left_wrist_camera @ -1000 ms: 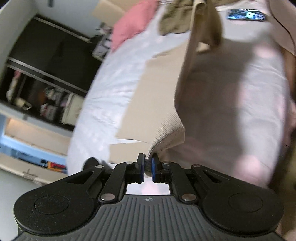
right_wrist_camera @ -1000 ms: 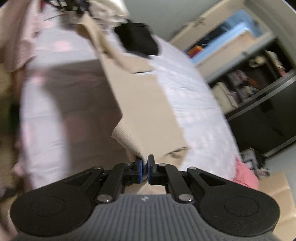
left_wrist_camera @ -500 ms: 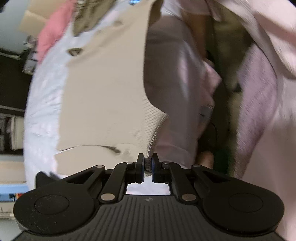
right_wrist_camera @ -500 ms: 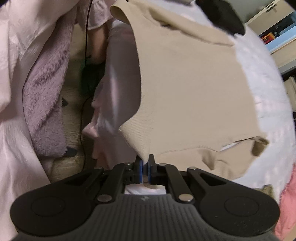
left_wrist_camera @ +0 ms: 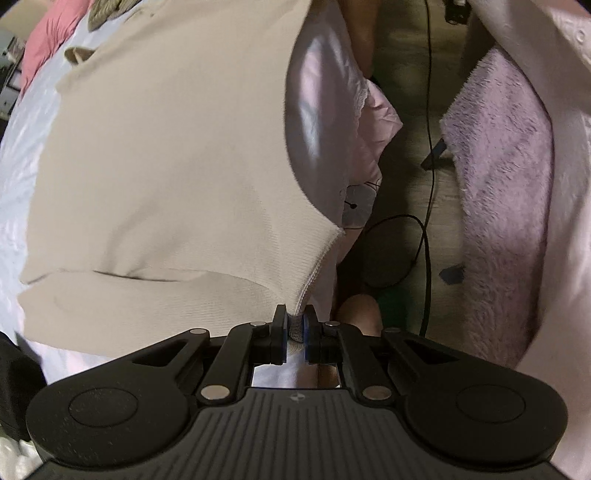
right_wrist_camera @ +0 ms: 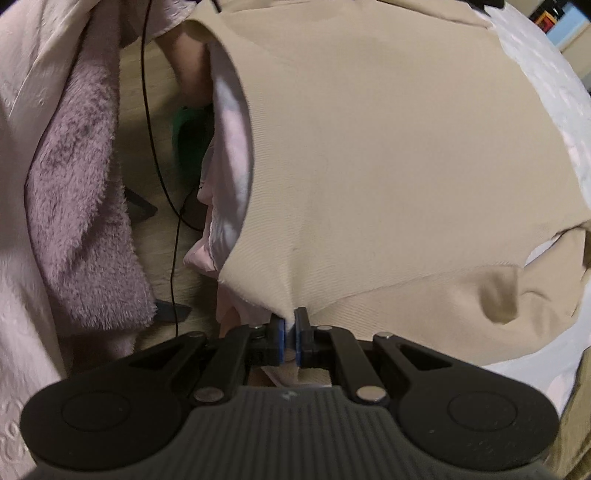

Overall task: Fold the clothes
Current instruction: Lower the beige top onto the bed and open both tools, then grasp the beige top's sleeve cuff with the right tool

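Observation:
A beige knit top (left_wrist_camera: 166,147) lies spread over the near part of the white bed (left_wrist_camera: 22,122); it also fills the right wrist view (right_wrist_camera: 388,147). My left gripper (left_wrist_camera: 294,320) is shut on one near corner of its hem at the bed's edge. My right gripper (right_wrist_camera: 290,325) is shut on the other near corner. A folded sleeve (right_wrist_camera: 498,295) lies under the right side of the top.
A pink sheet (left_wrist_camera: 325,110) hangs over the bed's side. A fluffy lilac blanket (left_wrist_camera: 509,184) and pale pink cloth (right_wrist_camera: 22,184) hang beside the bed. Black cables (left_wrist_camera: 428,110) run on the wooden floor. A pink garment (left_wrist_camera: 44,40) and an olive one (left_wrist_camera: 107,11) lie at the bed's far end.
Both grippers swung the hanging beige top down and drew it toward the bed's near edge; it now lies flat. Both stayed shut on its corners.

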### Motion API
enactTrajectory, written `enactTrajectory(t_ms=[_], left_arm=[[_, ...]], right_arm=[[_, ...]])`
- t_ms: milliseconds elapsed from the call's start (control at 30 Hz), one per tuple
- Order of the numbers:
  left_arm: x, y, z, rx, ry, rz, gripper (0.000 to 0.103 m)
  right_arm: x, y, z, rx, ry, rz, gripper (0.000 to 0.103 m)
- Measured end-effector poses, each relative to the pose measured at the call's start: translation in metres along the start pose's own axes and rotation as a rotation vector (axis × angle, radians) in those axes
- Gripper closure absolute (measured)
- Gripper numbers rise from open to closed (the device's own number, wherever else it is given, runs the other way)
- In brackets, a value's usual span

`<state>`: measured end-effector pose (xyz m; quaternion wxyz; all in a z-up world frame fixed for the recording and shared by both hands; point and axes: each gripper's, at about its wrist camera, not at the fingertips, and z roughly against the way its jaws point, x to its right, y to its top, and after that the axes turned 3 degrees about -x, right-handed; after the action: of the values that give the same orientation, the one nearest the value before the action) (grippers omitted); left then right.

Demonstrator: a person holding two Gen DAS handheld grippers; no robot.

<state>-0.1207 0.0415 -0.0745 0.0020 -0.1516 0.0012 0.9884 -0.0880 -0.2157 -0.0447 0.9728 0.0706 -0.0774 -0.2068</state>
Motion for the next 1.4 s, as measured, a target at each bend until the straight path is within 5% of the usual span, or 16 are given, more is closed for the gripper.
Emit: enactTrajectory(t_ms=[233,367,467,667,800,1100,1267,1400], left_arm=[[-0.005,0.001,-0.013,0.011,-0.017,0.039,0.094],[-0.009,0.000,-0.002,0.028,-0.037,0.060,0.082],[-0.015,-0.004,0.021,0.091,-0.005,0.102,0.061],[-0.056,-0.015,0.062,0.241,0.010,0.324,0.058],[-0.088,-0.013,0.077,0.296,0.011,0.435,0.058],[-0.168,0.013,0.060,0.231,0.112,0.584,0.058],[-0.213,0.015,0.034,0.200,0.125,0.737,0.058],[-0.233,0.014,0.016,0.124,0.174,0.756,0.058]], right_arm=[[0.007,-0.006,0.000,0.032,0.056,-0.065,0.086],[0.005,-0.012,0.016,0.069,0.069,-0.077,0.061],[0.009,-0.019,0.033,0.097,0.056,-0.094,0.061],[0.059,-0.033,0.067,0.203,-0.074,-0.300,0.062],[0.112,-0.038,0.070,0.187,-0.146,-0.500,0.062],[0.241,-0.052,0.043,0.208,-0.204,-1.018,0.061],[0.292,-0.056,0.019,0.232,-0.220,-1.153,0.056],[0.327,-0.064,-0.003,0.270,-0.195,-1.285,0.051]])
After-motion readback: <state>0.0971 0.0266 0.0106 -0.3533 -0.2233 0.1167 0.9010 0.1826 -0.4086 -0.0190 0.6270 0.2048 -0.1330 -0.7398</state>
